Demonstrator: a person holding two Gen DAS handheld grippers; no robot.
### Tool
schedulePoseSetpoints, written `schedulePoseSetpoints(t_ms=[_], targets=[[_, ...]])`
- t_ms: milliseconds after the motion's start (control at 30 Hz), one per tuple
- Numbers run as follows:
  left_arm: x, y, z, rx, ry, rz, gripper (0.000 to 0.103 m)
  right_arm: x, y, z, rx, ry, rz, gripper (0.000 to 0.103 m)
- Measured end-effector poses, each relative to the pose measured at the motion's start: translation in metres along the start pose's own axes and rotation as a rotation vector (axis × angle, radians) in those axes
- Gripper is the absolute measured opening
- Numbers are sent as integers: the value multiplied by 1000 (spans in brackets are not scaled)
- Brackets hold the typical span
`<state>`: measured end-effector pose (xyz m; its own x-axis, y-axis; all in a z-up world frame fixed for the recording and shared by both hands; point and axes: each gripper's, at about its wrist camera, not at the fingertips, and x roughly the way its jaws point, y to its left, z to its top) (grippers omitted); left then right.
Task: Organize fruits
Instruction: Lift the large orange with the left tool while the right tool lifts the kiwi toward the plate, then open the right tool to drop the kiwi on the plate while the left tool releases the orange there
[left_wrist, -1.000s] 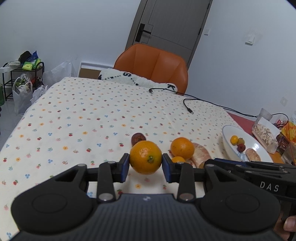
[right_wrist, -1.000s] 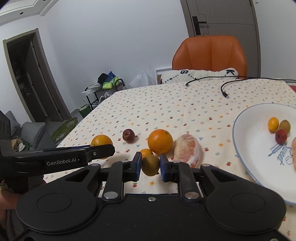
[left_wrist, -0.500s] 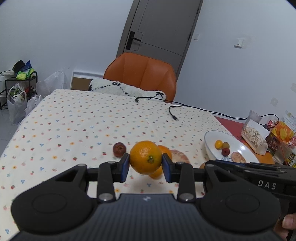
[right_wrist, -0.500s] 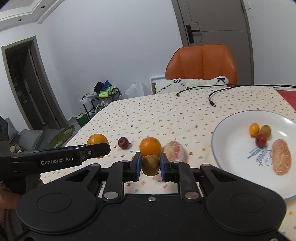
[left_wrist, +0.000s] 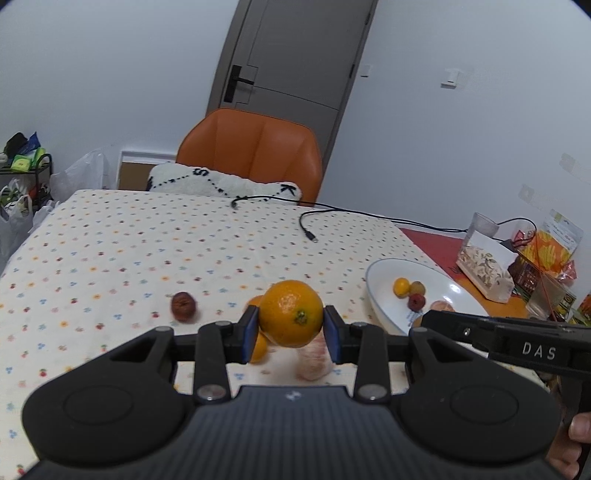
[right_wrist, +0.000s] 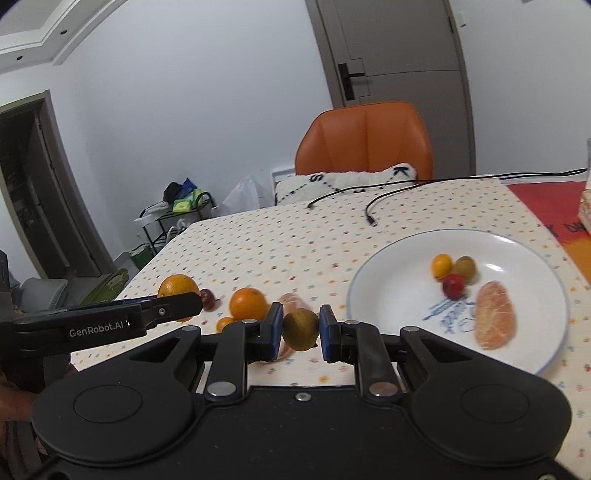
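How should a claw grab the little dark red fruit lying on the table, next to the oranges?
Take the dark red fruit across its round middle, coming straight down from above. It is small, roundish and lies low on the tablecloth, so a level approach would likely scrape the cloth. Set the pads clear of the thin stem that shows in the right wrist view, since squeezing there might let it roll.

Two oranges (right_wrist: 248, 303), two peeled citrus pieces (right_wrist: 494, 315), two kumquats (right_wrist: 441, 266), two dark red fruits (right_wrist: 453, 285), two brownish-green fruits (right_wrist: 301, 329), one white plate (right_wrist: 391, 291), one orange chair (right_wrist: 364, 138).

Orange chair (left_wrist: 255, 151), flower-dotted tablecloth (left_wrist: 147, 236)
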<state>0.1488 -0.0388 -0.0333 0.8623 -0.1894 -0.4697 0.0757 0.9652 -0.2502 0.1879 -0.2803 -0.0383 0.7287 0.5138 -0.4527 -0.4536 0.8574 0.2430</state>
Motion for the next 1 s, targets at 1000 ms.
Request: schedulePoseSetpoints(t_ms=[1000], targets=[[37,-79,3,112,38,-100,36,-25,-80,-19,120,-17,-116,20]])
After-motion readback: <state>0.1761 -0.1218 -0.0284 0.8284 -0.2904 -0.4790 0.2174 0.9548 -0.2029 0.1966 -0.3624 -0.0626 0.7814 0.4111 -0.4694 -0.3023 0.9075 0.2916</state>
